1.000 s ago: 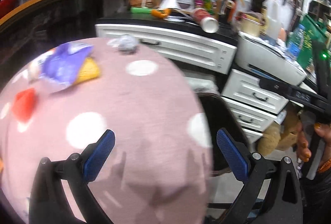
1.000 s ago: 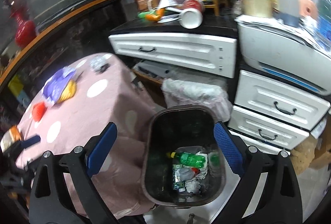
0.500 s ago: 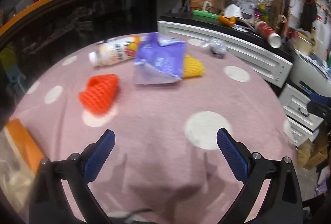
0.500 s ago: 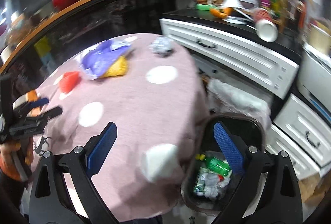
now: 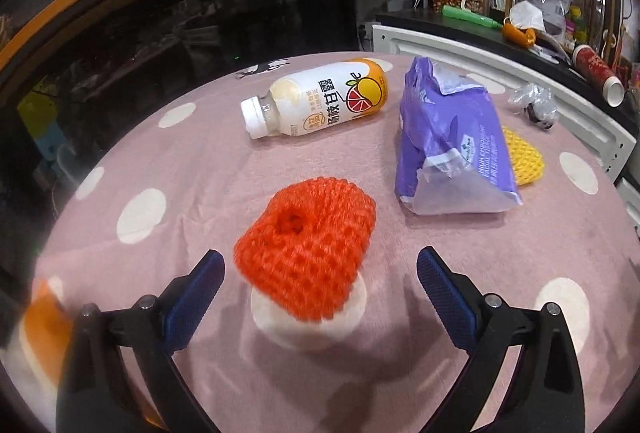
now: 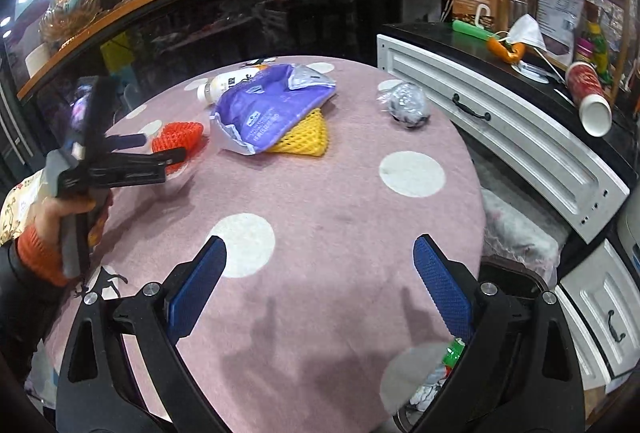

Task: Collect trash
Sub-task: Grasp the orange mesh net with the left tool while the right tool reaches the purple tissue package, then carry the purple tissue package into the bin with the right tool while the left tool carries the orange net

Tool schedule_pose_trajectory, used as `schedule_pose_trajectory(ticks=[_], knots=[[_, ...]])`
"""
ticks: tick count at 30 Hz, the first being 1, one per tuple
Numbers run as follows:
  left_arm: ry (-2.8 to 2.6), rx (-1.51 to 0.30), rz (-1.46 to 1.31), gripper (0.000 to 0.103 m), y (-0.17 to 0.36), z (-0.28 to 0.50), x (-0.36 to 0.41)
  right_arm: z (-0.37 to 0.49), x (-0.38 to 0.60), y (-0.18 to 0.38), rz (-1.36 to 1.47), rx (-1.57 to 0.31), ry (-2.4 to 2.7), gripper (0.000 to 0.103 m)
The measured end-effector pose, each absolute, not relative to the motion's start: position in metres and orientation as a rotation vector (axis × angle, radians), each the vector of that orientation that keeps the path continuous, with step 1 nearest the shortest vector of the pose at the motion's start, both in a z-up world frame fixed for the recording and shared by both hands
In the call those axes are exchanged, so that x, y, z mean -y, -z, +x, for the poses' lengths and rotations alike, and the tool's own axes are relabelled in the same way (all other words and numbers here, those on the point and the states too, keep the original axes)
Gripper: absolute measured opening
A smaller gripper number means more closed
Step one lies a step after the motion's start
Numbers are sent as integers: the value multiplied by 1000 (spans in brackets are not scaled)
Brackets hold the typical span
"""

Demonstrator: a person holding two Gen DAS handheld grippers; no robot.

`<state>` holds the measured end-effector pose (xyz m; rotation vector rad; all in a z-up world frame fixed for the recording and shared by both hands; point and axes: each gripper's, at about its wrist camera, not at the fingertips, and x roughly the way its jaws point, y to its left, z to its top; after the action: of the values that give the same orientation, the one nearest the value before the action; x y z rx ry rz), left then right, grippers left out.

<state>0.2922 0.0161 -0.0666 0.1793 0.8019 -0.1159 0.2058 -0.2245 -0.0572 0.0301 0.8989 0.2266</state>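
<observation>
Left wrist view: my left gripper (image 5: 320,287) spread wide just before the orange net (image 5: 310,251) — nothing held. Bottle (image 5: 316,97), purple bag (image 5: 452,145) beyond on the table (image 5: 500,253). My right gripper (image 6: 320,283) gapes empty; bin (image 6: 516,283) sits beside the table.

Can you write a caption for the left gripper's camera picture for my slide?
Open left gripper closing in on an orange foam net on the dotted pink tablecloth.
</observation>
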Motion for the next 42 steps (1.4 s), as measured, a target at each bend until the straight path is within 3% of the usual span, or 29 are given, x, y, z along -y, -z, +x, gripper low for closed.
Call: schedule_pose_trajectory(ticks=[4, 9, 12, 15, 20, 28, 30, 32, 35, 42], knots=[[130, -800, 221, 80, 70, 305, -6, 220, 214, 61, 29, -916, -253, 93], [106, -808, 241, 34, 73, 315, -6, 242, 190, 65, -20, -921, -308, 93], [107, -797, 199, 26, 66, 309, -16, 255, 171, 70, -68, -923, -343, 93], [104, -787, 150, 24, 58, 299, -29, 270, 148, 76, -128, -920, -378, 91], [92, -745, 91, 23, 44, 276, -47, 299, 116, 87, -200, -932, -400, 75], [92, -700, 34, 23, 31, 253, -58, 336, 74, 112, -402, -906, -339, 73], [94, -692, 32, 23, 30, 249, -58, 343, 67, 122, -466, -916, -315, 64], [99, -691, 20, 23, 30, 246, -59, 347, 65, 129, -513, -916, -289, 37], [106, -693, 3, 23, 31, 242, -59, 343, 68, 125, -512, -887, -281, 17], [110, -673, -13, 23, 29, 225, -58, 309, 73, 94, -500, -788, -325, 9]])
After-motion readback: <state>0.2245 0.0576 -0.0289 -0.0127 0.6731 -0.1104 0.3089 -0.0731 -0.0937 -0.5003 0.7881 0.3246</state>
